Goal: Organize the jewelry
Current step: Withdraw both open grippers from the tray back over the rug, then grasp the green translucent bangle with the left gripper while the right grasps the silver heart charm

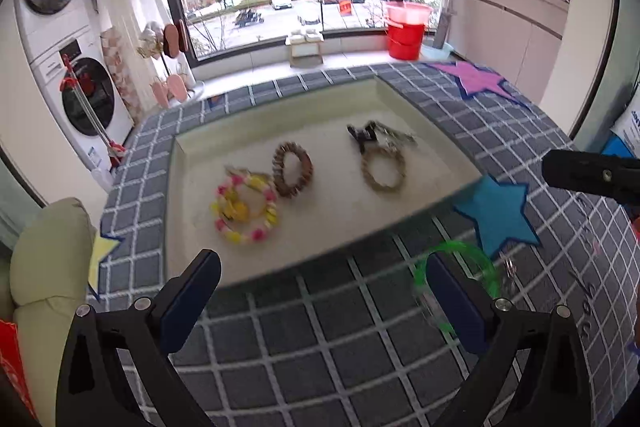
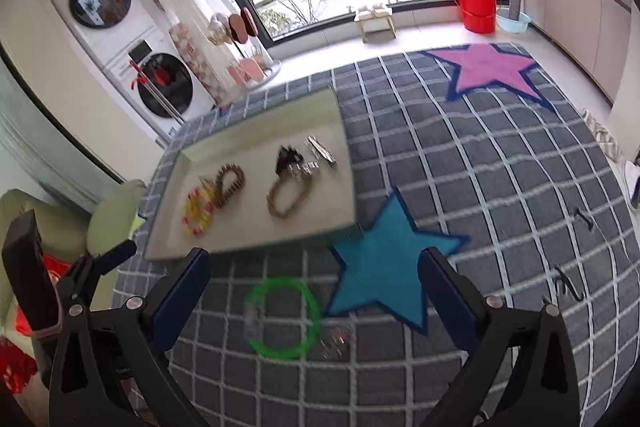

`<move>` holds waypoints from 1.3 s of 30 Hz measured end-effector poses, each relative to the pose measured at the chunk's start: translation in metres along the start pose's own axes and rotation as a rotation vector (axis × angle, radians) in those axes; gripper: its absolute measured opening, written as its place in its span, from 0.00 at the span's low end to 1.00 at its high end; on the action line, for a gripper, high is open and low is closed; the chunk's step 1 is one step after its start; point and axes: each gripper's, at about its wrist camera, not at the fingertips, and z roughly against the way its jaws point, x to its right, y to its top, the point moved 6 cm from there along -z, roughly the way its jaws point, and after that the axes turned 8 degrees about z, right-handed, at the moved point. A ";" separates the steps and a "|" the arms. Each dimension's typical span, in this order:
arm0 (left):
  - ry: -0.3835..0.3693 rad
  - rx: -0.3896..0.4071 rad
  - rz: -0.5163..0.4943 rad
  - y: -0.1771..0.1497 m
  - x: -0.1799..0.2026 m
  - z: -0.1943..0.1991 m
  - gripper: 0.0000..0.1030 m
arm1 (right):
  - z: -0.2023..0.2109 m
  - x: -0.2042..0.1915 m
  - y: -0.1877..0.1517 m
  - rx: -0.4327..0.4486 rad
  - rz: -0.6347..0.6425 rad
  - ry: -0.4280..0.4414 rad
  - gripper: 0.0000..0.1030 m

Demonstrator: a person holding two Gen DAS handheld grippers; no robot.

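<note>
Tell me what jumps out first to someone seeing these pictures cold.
The bright green bracelet grabs the eye first, lying alone on the grey checked rug in front of the tray, beside the blue star. Next comes the pale tray behind it, holding a yellow-and-pink bracelet, a brown bracelet and a tan bracelet. Both grippers hang above the rug with jaws open and empty.

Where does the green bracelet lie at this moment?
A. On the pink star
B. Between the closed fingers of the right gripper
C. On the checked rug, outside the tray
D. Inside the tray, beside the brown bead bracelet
C. In the right wrist view the green bracelet lies flat on the checked rug, nearer the camera than the tray and left of the blue star.
</note>
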 end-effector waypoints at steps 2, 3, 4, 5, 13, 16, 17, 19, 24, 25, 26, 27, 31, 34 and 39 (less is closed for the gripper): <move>-0.014 -0.029 0.003 -0.007 0.004 -0.004 1.00 | -0.001 0.004 -0.012 -0.021 0.016 -0.022 1.00; -0.021 -0.042 0.002 -0.010 0.006 -0.006 1.00 | -0.001 0.006 -0.018 -0.035 0.027 -0.035 1.00; -0.023 -0.051 -0.002 -0.013 0.008 -0.008 1.00 | -0.002 0.007 -0.023 -0.043 0.034 -0.041 1.00; -0.022 -0.057 -0.004 -0.015 0.009 -0.010 1.00 | -0.003 0.009 -0.030 -0.056 0.043 -0.048 1.00; -0.046 -0.137 0.015 -0.032 0.019 -0.032 1.00 | -0.008 0.015 -0.074 -0.134 0.119 -0.078 1.00; -0.049 -0.156 0.011 -0.035 0.023 -0.039 1.00 | -0.011 0.011 -0.084 -0.139 0.158 -0.086 1.00; -0.045 -0.161 0.007 -0.036 0.025 -0.041 1.00 | -0.012 0.010 -0.085 -0.138 0.169 -0.087 1.00; -0.040 -0.167 0.000 -0.037 0.027 -0.044 1.00 | -0.015 0.005 -0.086 -0.137 0.202 -0.092 0.97; -0.025 -0.171 -0.012 -0.036 0.030 -0.050 1.00 | -0.026 -0.005 -0.090 -0.139 0.269 -0.098 0.80; -0.022 -0.171 -0.017 -0.036 0.031 -0.051 1.00 | -0.028 -0.007 -0.090 -0.143 0.274 -0.101 0.77; -0.016 -0.171 -0.022 -0.036 0.032 -0.052 1.00 | -0.032 -0.007 -0.090 -0.148 0.278 -0.103 0.73; -0.013 -0.171 -0.026 -0.036 0.032 -0.053 1.00 | -0.034 -0.008 -0.091 -0.147 0.282 -0.105 0.73; -0.010 -0.177 -0.028 -0.037 0.032 -0.055 0.97 | -0.039 -0.013 -0.088 -0.127 0.333 -0.131 0.69; -0.015 -0.170 -0.029 -0.037 0.033 -0.054 0.91 | -0.041 -0.015 -0.087 -0.115 0.353 -0.148 0.59; -0.058 -0.176 -0.052 -0.037 0.043 -0.050 0.67 | -0.043 -0.016 -0.081 -0.096 0.350 -0.157 0.31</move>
